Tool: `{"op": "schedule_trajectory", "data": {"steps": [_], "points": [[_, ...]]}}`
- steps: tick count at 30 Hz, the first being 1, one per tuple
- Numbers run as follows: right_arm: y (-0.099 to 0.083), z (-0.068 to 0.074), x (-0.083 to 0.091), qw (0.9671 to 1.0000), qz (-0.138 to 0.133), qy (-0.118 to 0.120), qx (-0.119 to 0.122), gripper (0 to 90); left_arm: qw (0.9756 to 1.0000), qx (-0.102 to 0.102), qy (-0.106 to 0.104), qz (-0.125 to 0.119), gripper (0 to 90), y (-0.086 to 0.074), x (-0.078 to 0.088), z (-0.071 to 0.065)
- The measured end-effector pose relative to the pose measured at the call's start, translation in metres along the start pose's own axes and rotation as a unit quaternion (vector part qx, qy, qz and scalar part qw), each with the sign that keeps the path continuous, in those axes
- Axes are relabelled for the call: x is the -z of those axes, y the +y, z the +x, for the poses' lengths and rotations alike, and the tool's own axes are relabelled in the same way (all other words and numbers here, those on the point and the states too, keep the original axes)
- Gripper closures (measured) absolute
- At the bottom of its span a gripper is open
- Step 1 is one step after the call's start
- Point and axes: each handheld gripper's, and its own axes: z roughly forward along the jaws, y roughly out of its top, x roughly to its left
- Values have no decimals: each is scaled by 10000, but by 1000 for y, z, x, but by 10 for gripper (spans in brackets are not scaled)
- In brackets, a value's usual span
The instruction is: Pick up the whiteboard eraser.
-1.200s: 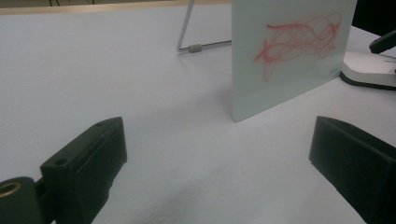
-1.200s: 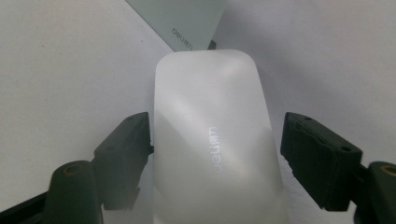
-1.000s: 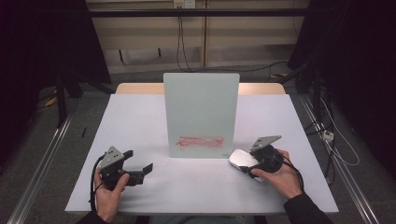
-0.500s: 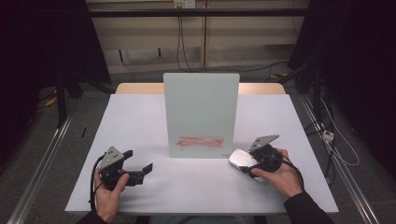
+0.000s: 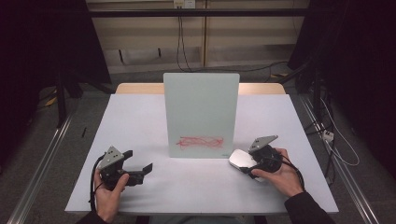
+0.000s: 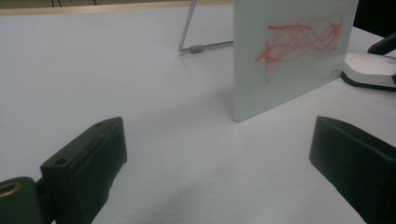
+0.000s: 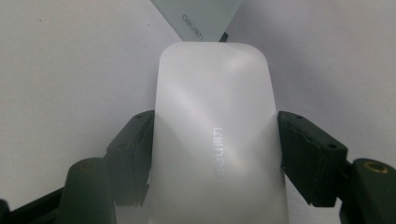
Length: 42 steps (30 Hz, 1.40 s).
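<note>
A small white board (image 5: 201, 114) stands upright in the middle of the table, with a red scribble (image 5: 200, 142) low on its face. Right of the board's lower corner my right gripper (image 5: 247, 163) is shut on a white eraser (image 5: 239, 158) that rests on the table. In the right gripper view both black pads (image 7: 133, 149) press the eraser's (image 7: 215, 116) sides. My left gripper (image 5: 138, 160) is held low at the front left, open, with nothing between its jaws. The left gripper view has the board (image 6: 289, 70) and the eraser (image 6: 369, 67) ahead of the left gripper (image 6: 217, 144).
The pale table top (image 5: 140, 121) reaches to its wooden far edge (image 5: 140, 87). A wire stand (image 6: 191, 42) props the board from behind. Metal rails (image 5: 42, 163) run along the floor on both sides, and cables (image 5: 327, 135) lie on the floor at the right.
</note>
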Motion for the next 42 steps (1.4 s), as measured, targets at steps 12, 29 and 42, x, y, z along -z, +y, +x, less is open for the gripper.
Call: {"op": "schedule_trajectory", "data": {"steps": [12, 29, 42], "points": [[-2, 2, 6, 9998, -162, 33, -118, 313, 10000, 16, 16, -2, 40, 0, 0, 0], [0, 4, 21, 9974, -639, -149, -291, 313, 10000, 6, 35, 22, 40, -1, 1, 2], [1, 11, 27, 9951, -908, -214, -316, 313, 10000, 36, 27, -9, 40, -1, 2, 2]]}}
